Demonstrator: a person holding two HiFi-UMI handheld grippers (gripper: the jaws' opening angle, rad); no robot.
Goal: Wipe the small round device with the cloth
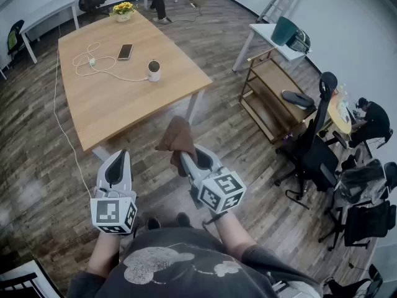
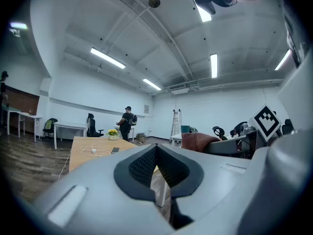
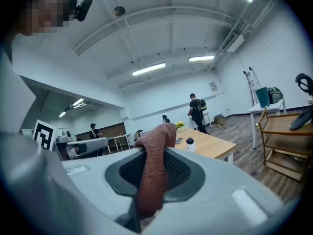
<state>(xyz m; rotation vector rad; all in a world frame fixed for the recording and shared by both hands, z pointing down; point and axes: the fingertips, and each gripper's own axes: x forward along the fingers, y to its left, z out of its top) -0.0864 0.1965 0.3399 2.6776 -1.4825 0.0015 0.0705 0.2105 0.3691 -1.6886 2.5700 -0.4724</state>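
Cloth [image 1: 177, 136] is pinched in our right hand-held gripper [image 1: 190, 161], bunched up ready for wiping; our left hand-held gripper [image 1: 118, 160] is closed on nothing. Meanwhile the small round device [image 1: 154, 70] stands on the far desk [image 1: 130, 113], well apart from us, so we probably need to walk over first.

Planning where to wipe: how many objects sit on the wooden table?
4: the small round device near the right edge, a phone behind it, a white cable at its left, a flower pot at the far end. Nothing seems hidden.
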